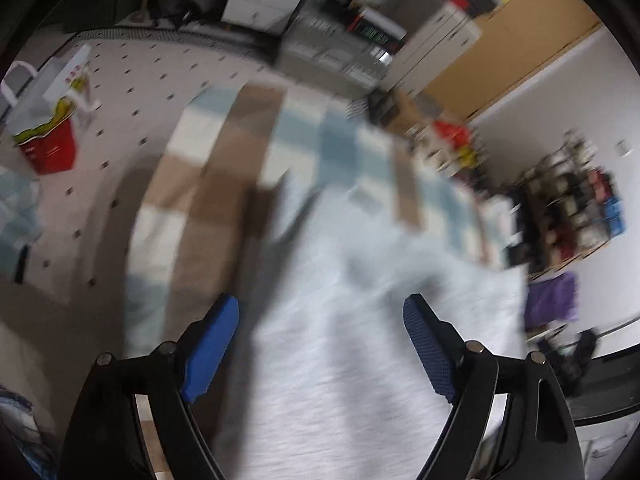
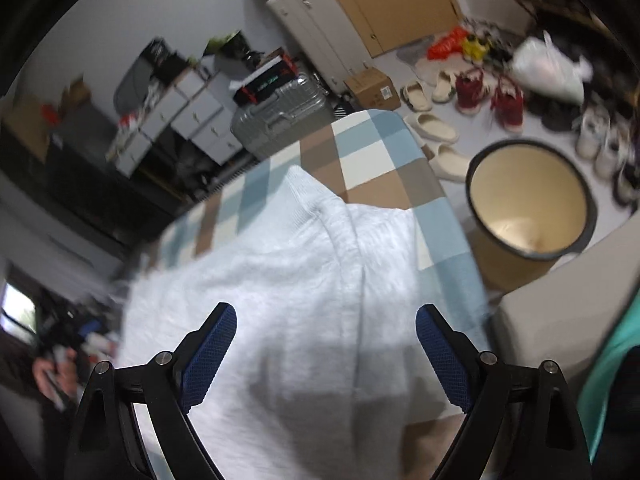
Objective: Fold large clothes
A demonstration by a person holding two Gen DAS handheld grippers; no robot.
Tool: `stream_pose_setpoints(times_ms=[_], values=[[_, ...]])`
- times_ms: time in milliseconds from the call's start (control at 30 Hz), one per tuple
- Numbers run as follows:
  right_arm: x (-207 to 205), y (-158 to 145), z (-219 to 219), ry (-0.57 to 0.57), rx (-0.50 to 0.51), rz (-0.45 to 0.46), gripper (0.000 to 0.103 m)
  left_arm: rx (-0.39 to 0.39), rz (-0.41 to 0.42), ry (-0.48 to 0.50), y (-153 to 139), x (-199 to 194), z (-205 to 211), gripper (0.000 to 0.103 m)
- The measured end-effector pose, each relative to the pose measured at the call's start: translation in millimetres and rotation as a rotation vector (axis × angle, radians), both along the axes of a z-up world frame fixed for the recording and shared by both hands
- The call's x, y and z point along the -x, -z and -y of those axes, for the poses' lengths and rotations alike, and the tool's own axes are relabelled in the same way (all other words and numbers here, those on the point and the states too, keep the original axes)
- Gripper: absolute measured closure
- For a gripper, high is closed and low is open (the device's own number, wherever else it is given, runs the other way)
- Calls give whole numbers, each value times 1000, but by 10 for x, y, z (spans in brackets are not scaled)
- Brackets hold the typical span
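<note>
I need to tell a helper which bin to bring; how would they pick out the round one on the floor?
Start at the checked bedcover with the pale grey garment on it. Beside the bed's edge stands the round bin: dark rim, cream inside, open top, unlike the slippers scattered beyond it.

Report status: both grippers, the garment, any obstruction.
Left gripper open, empty. Right gripper open, empty. Light grey sweatshirt lying on checked bedspread, unheld. Nothing in the way.

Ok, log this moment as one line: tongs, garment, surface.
left tongs: open, empty | right tongs: open, empty | pale grey garment: lying on checked sheet, not gripped | fold: unfinished
</note>
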State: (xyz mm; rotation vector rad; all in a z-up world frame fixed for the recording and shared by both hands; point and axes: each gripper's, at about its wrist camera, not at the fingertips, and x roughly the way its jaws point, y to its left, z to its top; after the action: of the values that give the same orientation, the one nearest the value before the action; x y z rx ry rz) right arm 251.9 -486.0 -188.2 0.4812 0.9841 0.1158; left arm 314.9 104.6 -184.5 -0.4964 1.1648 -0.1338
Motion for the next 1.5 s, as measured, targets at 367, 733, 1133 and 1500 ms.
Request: stream_pose_setpoints(times_ms=[367,733,1133,1500], values=[[-361,364,-502,-196,216,-60,80,-135,-38,254,372,-47,570,103],[232,-392,-513,-135,328,296,98,-170,212,189,-269,-45,451,103],[-403,609,-409,-28,448,-47,94,-189,47,47,675,-267,272,99],[184,227,-314,-62,316,-81,22,-142,-6,82,490,195,156,26]])
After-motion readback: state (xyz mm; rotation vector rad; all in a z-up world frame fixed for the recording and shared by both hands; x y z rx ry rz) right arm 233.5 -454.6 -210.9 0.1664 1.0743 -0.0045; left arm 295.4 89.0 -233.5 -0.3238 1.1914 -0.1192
